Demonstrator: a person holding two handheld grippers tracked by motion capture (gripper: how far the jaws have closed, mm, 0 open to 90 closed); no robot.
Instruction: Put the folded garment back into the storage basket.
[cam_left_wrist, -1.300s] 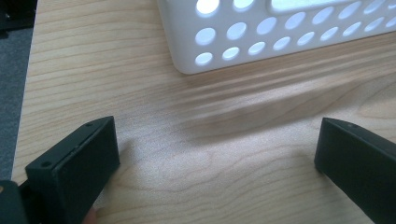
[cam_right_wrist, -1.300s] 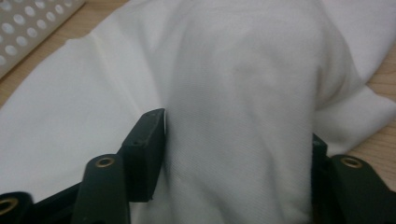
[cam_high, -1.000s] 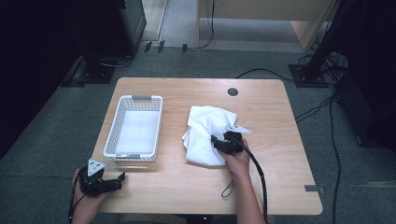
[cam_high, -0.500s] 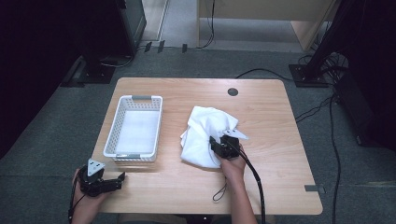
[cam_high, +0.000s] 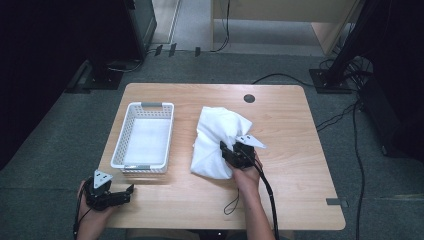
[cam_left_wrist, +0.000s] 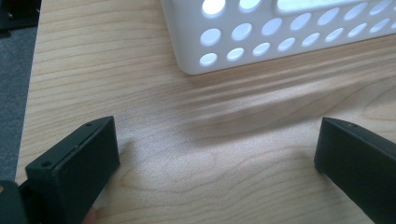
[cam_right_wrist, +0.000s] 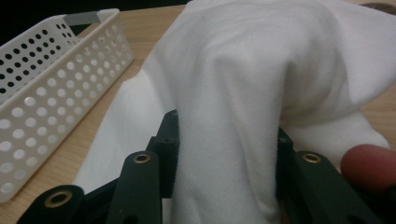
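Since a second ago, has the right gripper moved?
Yes. The right gripper, shut on the white cloth, has shifted left toward the basket, bunching the cloth. Its jaws have just been closing.

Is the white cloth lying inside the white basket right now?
No, the white cloth is on the table beside the white basket, pinched by the right gripper.
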